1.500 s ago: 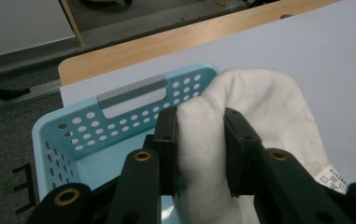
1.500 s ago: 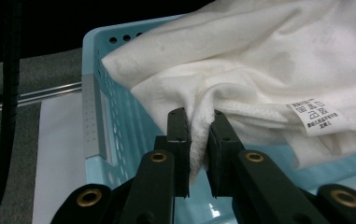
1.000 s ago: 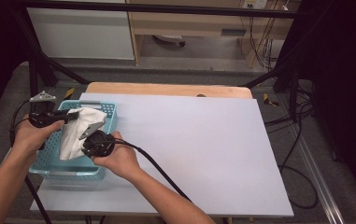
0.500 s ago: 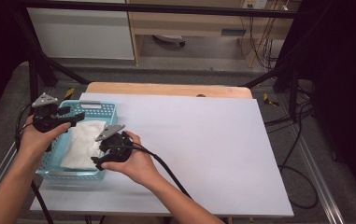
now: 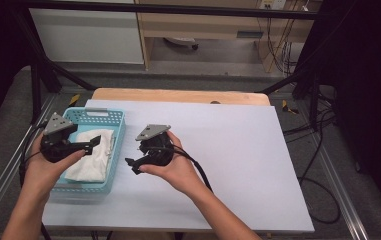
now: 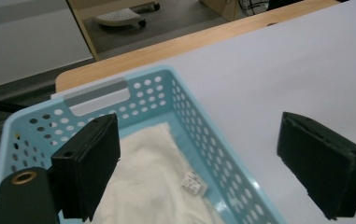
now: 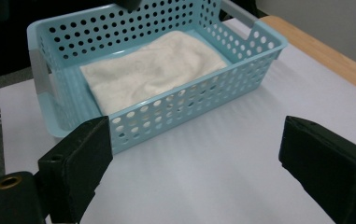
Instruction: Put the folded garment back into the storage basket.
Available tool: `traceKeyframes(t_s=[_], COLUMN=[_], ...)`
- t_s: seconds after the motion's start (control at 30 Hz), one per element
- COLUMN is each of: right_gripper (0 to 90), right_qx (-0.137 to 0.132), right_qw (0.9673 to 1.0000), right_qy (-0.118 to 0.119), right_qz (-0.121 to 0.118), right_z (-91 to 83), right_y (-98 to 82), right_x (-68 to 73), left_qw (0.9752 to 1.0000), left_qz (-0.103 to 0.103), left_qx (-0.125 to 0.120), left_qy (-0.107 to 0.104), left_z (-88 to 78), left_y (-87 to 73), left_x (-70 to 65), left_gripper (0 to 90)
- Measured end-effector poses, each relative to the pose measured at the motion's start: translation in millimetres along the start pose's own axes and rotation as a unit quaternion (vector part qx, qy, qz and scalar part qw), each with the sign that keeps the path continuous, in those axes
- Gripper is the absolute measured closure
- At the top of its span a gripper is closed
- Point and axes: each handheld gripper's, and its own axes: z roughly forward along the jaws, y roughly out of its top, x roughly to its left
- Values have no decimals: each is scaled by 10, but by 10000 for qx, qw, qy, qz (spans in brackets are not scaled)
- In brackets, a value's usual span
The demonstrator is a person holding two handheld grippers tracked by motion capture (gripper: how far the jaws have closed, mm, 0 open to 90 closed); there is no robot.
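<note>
- A white cloth [image 5: 92, 156] lies folded flat in a light-blue perforated basket [image 5: 118, 131], which stands at the left side of the white table [image 5: 238, 150].
- A small tag [image 6: 194, 182] shows on the cloth near the basket's inner wall.
- The left gripper [image 5: 94, 142] hangs over the basket above the cloth, its jaws spread wide with nothing between them.
- The right gripper [image 5: 134, 164] is held over the bare table just beside the basket, pointed toward it, jaws wide and empty too.
- A wooden board edge [image 5: 178, 95] runs behind the table.
</note>
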Motion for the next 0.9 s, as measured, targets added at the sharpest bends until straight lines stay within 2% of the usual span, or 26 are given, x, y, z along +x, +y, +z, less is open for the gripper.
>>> traceKeyframes(t_s=[0.1,0.17,0.27,0.37,0.43,0.63,0.73,0.9], right_gripper=[79,66,62,62,61,61,62,62], right_qx=[-127,-195,-358,-488,-551,-650,-655,-657], right_qw=[9999,9997,9990,9982,9977,9967,9964,9960], right_qy=[-32,-44,-81,-126,-168,-305,-368,-422], right_qz=[104,150,237,334,354,383,398,433], right_z=[-68,-105,-147,-181,-200,-269,-298,-347], right_y=[6,9,13,21,25,25,22,18], right_x=[-85,-137,-202,-258,-286,-367,-408,-471], left_qw=[9999,10000,9999,9996,9996,9988,9987,9990], left_qz=[-74,27,-48,-150,-138,-155,-162,-121], left_qx=[-84,-11,-130,-181,-200,-279,-297,-193], left_qy=[-51,-65,47,-130,-174,-381,-374,-388], left_z=[-22,-27,-105,-159,-185,-226,-221,-189], left_y=[-88,-102,-130,-153,-160,-180,-193,-217], left_x=[-89,-117,-113,-125,-157,-230,-242,-273], left_gripper=[128,126,126,113,105,89,80,73])
